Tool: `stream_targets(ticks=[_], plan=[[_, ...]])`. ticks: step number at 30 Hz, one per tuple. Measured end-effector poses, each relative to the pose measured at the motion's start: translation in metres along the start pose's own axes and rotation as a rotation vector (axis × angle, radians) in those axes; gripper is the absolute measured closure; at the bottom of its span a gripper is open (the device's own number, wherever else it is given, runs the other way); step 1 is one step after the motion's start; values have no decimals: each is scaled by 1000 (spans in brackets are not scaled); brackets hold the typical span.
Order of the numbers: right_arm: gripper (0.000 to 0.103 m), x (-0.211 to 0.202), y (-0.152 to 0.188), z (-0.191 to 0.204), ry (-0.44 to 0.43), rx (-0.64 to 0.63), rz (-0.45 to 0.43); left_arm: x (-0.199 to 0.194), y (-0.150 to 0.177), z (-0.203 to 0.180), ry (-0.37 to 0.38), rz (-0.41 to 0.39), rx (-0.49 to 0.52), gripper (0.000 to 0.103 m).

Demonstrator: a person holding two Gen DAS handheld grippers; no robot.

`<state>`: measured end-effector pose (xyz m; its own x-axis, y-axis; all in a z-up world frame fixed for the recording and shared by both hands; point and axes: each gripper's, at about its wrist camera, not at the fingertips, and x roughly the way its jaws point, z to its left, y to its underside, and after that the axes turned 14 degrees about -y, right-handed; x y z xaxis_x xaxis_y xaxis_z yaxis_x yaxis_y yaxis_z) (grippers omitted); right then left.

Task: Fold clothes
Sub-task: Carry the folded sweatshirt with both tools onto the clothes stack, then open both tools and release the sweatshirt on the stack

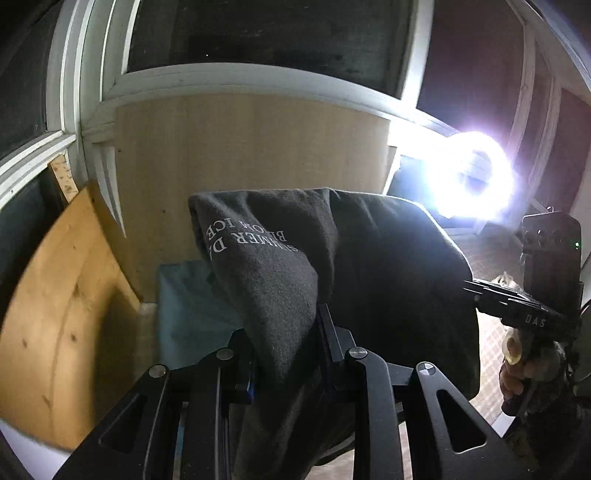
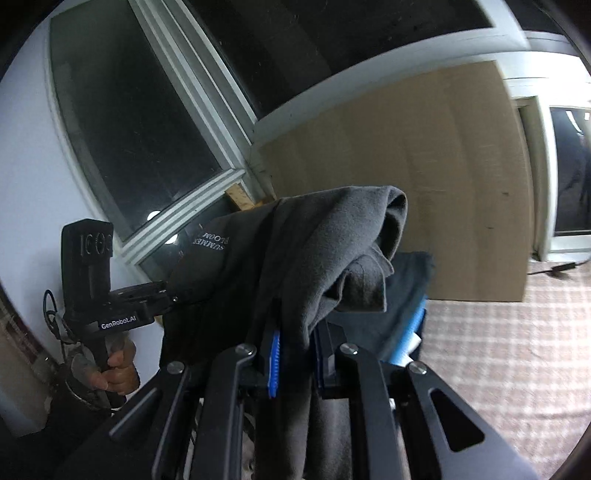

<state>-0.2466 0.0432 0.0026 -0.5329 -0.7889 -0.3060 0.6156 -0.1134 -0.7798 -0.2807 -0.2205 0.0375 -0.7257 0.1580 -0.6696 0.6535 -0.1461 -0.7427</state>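
A dark grey garment (image 1: 369, 258) with white lettering hangs in the air, stretched between both grippers. My left gripper (image 1: 286, 332) is shut on a bunched fold of it, and cloth drapes over and below the fingers. At the right of the left wrist view a hand holds my right gripper (image 1: 471, 287), whose tip disappears into the garment's other edge. In the right wrist view the right gripper (image 2: 299, 336) is shut on the garment (image 2: 314, 240), with its blue pads (image 2: 274, 363) against the cloth. The left gripper (image 2: 168, 291) grips the garment's left side, held by a hand.
A beige panel (image 1: 240, 177) leans on the wall below dark windows (image 1: 258, 33). A plywood board (image 1: 55, 314) stands at the left. A bright ring light (image 1: 476, 173) glares at the right. Teal fabric (image 1: 184, 295) lies behind the garment. Checked carpet (image 2: 498, 350) covers the floor.
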Motion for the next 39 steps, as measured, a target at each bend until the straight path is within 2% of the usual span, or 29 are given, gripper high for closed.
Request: stream_targets(ticks=[7,13,15,17,19,21,24,27,30,32,34,39], plan=[[90,62,-8,-39,61,67,43,60,-16,34,21,65,5,79],[90,104,-2,-93,106,127,120,119,8,59,22,144,9,79],[90,118,4,-111,119,150,162,141,16,65,13,186,-3,76],[88,126,14,-128,151,176,207,160,26,73,-14,246,-20,67],[85,119,19,-136,137,208,213,168,33,80,-18,276,-34,63],[81,104,22,-138,131,225,199,161,34,86,-32,256,-40,57],[81,82,16,-126,185,159,185,135,25,92,-86,182,-33,58],[81,74,-5,-106,218,65,145,106,13,98,-120,97,-29,58],[81,89,-31,-102,183,20,120,101,-1,85,-92,57,10,57],[81,113,-42,-102,167,-14,133,115,-6,71,-71,70,49,57],[81,139,-43,-112,156,-15,188,139,-12,60,-46,106,73,57],[81,177,-25,-154,201,29,275,201,6,66,-91,224,65,57]])
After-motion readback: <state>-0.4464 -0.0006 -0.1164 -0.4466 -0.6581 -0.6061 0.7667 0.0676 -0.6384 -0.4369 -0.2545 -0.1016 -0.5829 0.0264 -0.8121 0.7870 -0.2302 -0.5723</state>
